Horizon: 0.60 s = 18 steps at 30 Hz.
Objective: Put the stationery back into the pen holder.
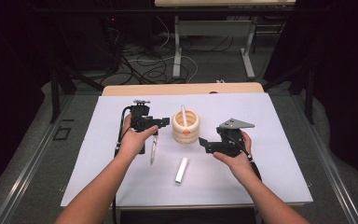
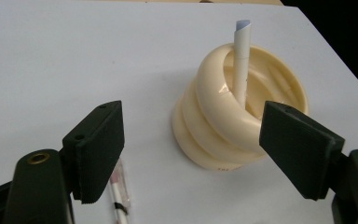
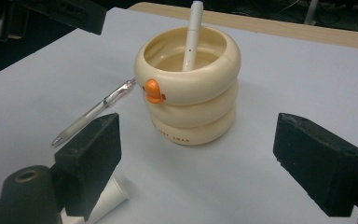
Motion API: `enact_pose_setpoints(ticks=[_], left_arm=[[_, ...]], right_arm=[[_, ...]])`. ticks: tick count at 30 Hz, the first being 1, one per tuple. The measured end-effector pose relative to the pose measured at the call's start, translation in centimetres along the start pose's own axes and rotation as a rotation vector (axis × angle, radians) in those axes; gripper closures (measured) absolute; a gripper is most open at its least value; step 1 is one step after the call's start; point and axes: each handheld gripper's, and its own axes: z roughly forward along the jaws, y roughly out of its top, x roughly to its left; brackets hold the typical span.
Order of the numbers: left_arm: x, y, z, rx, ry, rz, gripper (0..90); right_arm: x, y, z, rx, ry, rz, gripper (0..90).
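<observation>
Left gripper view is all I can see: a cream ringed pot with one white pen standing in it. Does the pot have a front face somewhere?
Observer: Yes. The pot has an orange beak on its top ring, facing the right hand-held gripper.
Operator: Is that gripper holding anything?
Observer: No, its jaws stand open and empty, to the right of the pot.
Operator: Anything else lying loose?
Observer: A short white tube lies on the table, in front of the pot toward the near edge.
</observation>
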Motion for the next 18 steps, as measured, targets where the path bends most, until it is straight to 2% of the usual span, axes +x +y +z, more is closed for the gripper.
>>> enact_pose_setpoints(ticks=[3,9,10,11,18], left_arm=[[0.5,-0.5,-0.5,-0.004,-0.019,-0.019,22.8],[1.4,-1.4,-1.1,-0.020,-0.025,-0.053,23.5],[1.6,-1.5,-1.2,-0.006,-0.027,-0.048,23.7],[1.7,-1.7,-1.2,-0.020,-0.028,-0.058,23.8],[2.1,-2.6,-1.6,-0.009,-0.029,-0.065,24.9]], right_arm=[[0.0,0.0,0.0,0.001,-0.008,-0.003,13.4],[-0.2,0.2,-0.1,0.005,-0.015,0.008,10.0],[-0.3,0.2,-0.1,0.003,-0.014,0.012,9.2],[-0.4,0.3,0.0,0.001,-0.018,0.011,8.3],[-0.5,0.5,0.2,0.016,-0.020,0.030,0.8]])
